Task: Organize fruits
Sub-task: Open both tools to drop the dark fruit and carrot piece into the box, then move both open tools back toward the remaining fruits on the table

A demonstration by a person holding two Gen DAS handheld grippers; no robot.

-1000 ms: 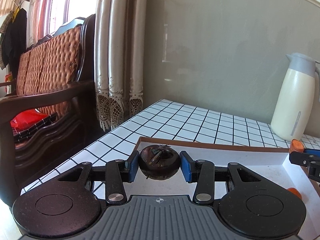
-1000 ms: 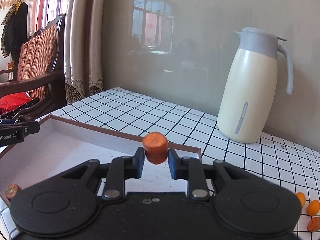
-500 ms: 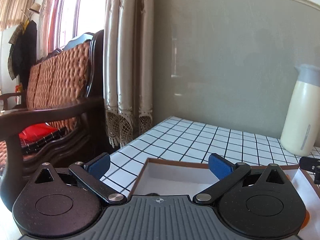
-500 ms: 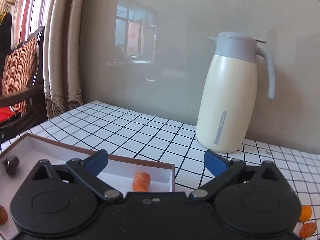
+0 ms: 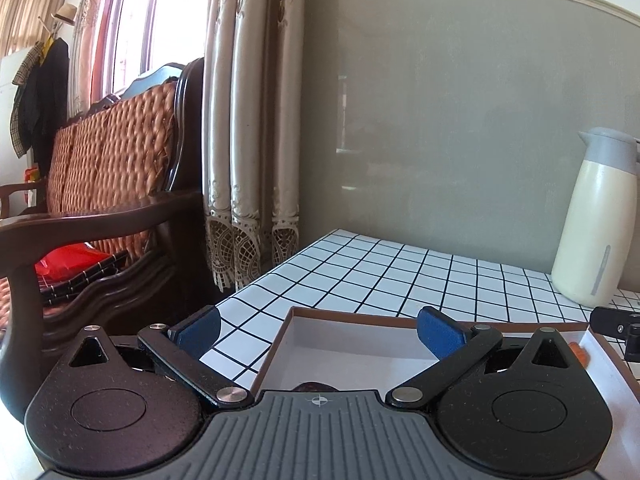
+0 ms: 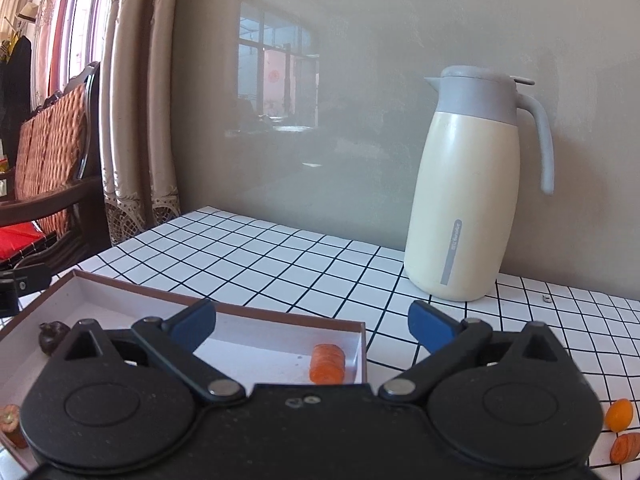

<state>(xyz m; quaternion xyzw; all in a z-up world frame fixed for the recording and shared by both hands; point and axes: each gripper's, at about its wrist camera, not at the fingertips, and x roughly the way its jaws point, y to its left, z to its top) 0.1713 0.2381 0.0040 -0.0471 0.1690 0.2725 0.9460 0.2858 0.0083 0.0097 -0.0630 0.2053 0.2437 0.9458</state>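
Currently, near to far:
left gripper [image 5: 318,330]: jaws spread wide, holding nothing; blue pads over the box corner
dark fruit [image 5: 314,386]: only a sliver shows above the gripper body, below and between the fingers, on the box floor (seen whole in the right view [image 6: 53,335], far-left part of the box)
right gripper [image 6: 312,322]: jaws spread wide, nothing between them
carrot chunk [image 6: 327,369]: lying in the box's right corner, below the finger gap, closer to the right finger, touching neither
box [image 6: 256,314]: white inside, brown rim, on the grid-pattern table [image 6: 304,256]
loose pieces: two orange bits [image 6: 624,432] on the table, right of the box
jug [image 6: 472,188]: cream, grey lid, upright by the wall
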